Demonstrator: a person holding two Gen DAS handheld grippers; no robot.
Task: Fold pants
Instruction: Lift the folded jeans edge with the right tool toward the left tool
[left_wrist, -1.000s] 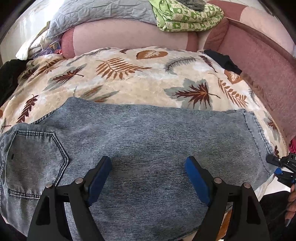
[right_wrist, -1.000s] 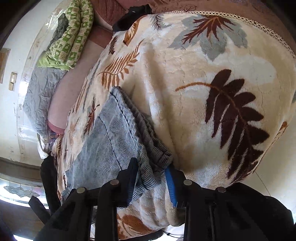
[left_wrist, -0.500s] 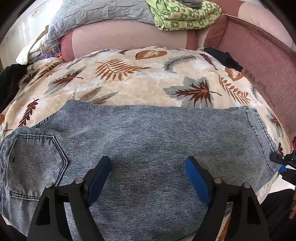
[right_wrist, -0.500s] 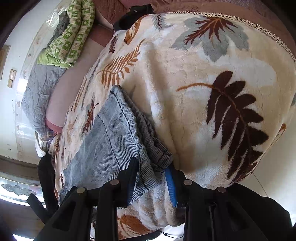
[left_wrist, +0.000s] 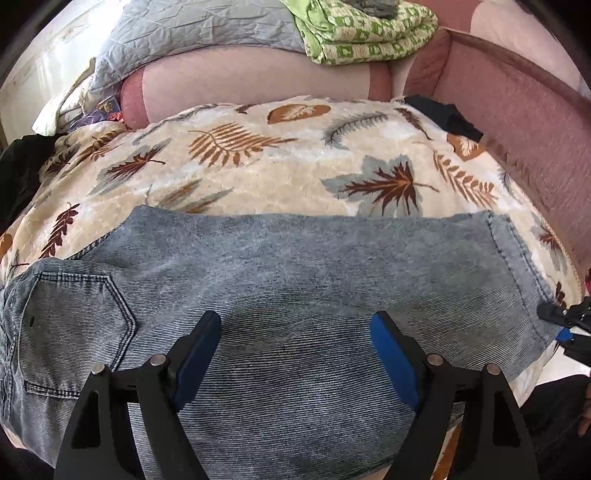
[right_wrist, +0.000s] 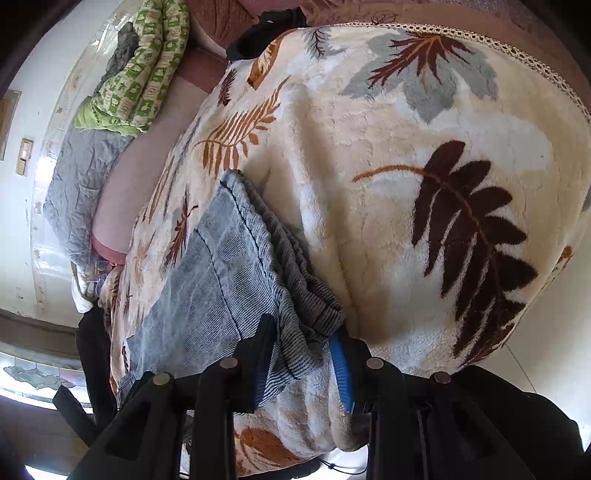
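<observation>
Grey-blue denim pants (left_wrist: 295, 288) lie flat across a leaf-print blanket (left_wrist: 295, 162), legs stacked, back pocket at the left, hems at the right. My left gripper (left_wrist: 295, 339) is open and empty just above the middle of the pant legs. My right gripper (right_wrist: 303, 354) is at the hem end (right_wrist: 295, 295), its jaws closed on the near corner of the hem with a bit of blanket between them. It also shows in the left wrist view (left_wrist: 561, 325) at the right edge.
The blanket (right_wrist: 406, 184) covers a pink sofa (left_wrist: 517, 122) with a backrest behind and an armrest at the right. A green patterned cloth (left_wrist: 362, 33) and a grey quilt (left_wrist: 177, 33) lie on the backrest. Dark clothing (left_wrist: 447, 118) sits at the back right corner.
The left wrist view has shifted slightly, so the pants sit a little lower and further left. The right gripper keeps its hold on the hem corner.
</observation>
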